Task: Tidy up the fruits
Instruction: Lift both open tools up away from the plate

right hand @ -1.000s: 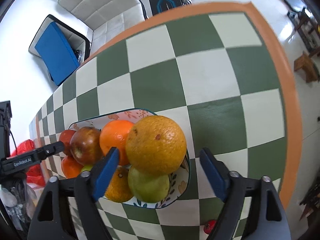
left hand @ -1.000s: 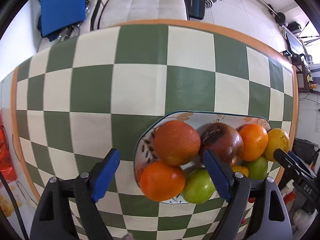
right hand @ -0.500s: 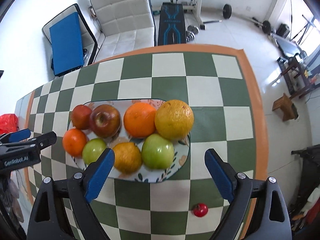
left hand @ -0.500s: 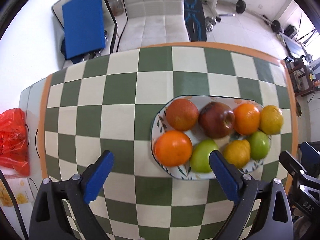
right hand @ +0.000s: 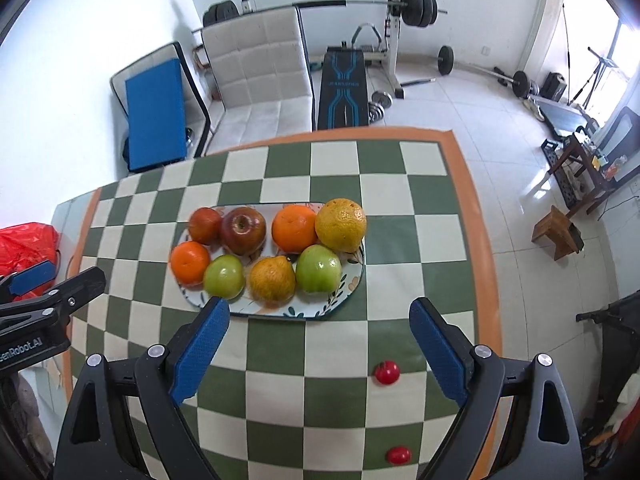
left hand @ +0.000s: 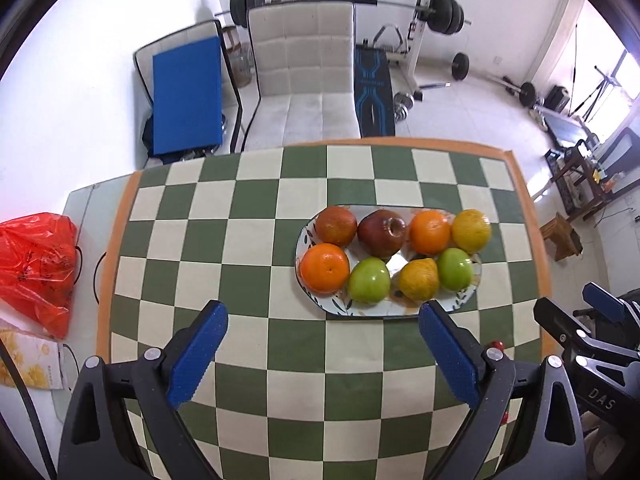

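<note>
A: Where does the fruit sit?

B: Eight pieces fill the oval plate (right hand: 344,294) on the checkered surface (right hand: 400,240); its long axis runs left to right. Two small red fruits (right hand: 387,372) lie loose on the near right.

A: And the grippers?

B: Both spread wide, holding nothing. The right hand-held gripper (right hand: 320,344) hangs almost over the nearer red fruit; the left hand-held gripper (left hand: 322,354) is farther off, so I'd judge the right better placed.

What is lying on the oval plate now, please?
The plate holds eight fruits in two rows: a red apple, two green apples, oranges, and a yellow pear. Its floral centre is mostly covered by them.
</note>
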Demonstrator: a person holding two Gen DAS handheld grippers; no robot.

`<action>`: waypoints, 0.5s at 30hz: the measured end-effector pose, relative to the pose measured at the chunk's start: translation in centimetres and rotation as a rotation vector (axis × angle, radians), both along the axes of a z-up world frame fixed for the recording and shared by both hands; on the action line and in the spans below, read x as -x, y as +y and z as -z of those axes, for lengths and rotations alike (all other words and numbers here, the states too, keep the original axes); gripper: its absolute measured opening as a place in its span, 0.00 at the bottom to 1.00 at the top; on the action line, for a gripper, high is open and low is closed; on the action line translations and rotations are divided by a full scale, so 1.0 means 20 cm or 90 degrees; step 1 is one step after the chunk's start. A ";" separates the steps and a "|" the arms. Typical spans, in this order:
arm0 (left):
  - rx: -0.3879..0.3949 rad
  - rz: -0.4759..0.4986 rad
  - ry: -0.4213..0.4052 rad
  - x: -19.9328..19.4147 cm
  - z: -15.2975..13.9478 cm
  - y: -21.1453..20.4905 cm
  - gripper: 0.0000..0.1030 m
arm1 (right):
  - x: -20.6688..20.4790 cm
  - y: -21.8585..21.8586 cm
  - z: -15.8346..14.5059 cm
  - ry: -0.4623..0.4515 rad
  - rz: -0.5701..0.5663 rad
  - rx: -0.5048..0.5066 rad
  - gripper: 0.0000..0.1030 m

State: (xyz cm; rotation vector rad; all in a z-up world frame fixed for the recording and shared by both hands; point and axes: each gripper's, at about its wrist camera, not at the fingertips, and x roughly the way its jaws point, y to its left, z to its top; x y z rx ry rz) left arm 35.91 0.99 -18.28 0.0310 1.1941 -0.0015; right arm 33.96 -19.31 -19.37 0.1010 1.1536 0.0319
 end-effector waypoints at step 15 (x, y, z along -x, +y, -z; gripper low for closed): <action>0.013 0.011 -0.101 0.36 -0.34 -0.03 0.95 | 0.42 0.01 -0.46 -0.108 -0.006 -0.003 0.91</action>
